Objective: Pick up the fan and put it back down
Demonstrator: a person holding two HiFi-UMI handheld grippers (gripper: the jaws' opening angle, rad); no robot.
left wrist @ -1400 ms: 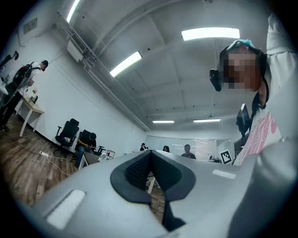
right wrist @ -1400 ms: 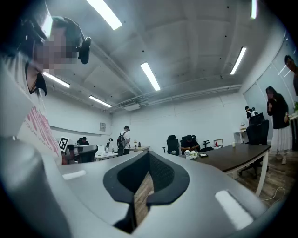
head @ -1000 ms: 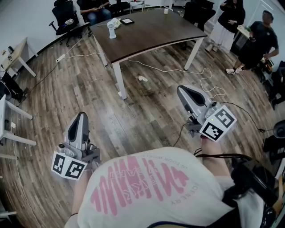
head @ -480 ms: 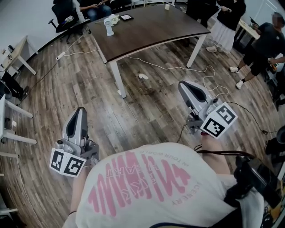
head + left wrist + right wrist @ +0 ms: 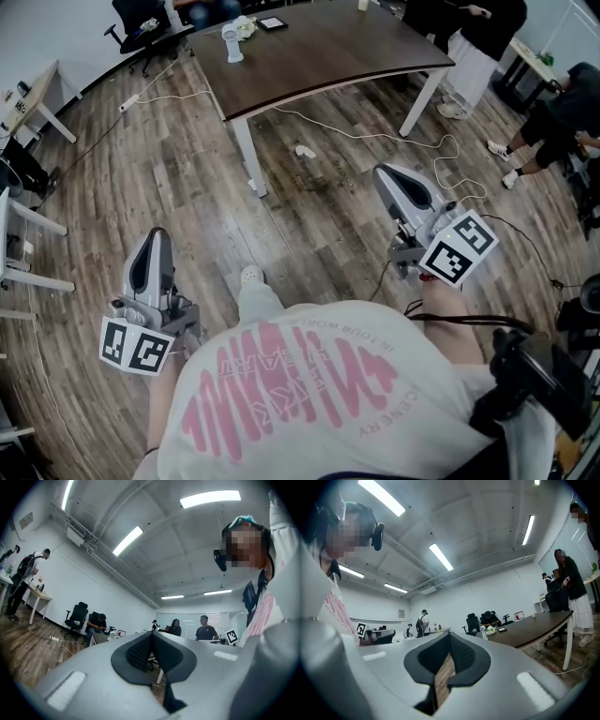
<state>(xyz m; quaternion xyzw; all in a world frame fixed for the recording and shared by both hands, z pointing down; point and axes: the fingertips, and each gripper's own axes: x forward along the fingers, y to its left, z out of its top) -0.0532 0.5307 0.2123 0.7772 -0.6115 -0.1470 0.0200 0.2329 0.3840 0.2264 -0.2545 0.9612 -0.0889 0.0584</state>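
Standing well back from the table (image 5: 328,66), the person holds both grippers low over the wood-plank floor (image 5: 197,187). Table has a dark top and white legs. The fan (image 5: 232,41), small and white, stands upright on the tabletop near its far left corner, well apart from both grippers. A white bundle (image 5: 246,26) and a flat dark tablet-like thing (image 5: 271,22) lie just beyond it. The left gripper (image 5: 156,236) points ahead toward the table, marker cube (image 5: 139,347) at its rear. In the left gripper view its jaws are pressed together, pads meeting along a dark seam, nothing between them. The right gripper (image 5: 384,174) points ahead and slightly left, its marker cube (image 5: 459,247) by the hand. In the right gripper view its jaw tips meet, a thin sliver of floor shows lower down between the pads, and nothing is held. That view also catches the fan, tiny, on the table's near end past the jaws. A white cable (image 5: 375,137) trails across the floor under the table. One light shoe (image 5: 250,276) shows below, ahead of a white shirt with pink print (image 5: 300,394). Other people stand at the room's right edge.
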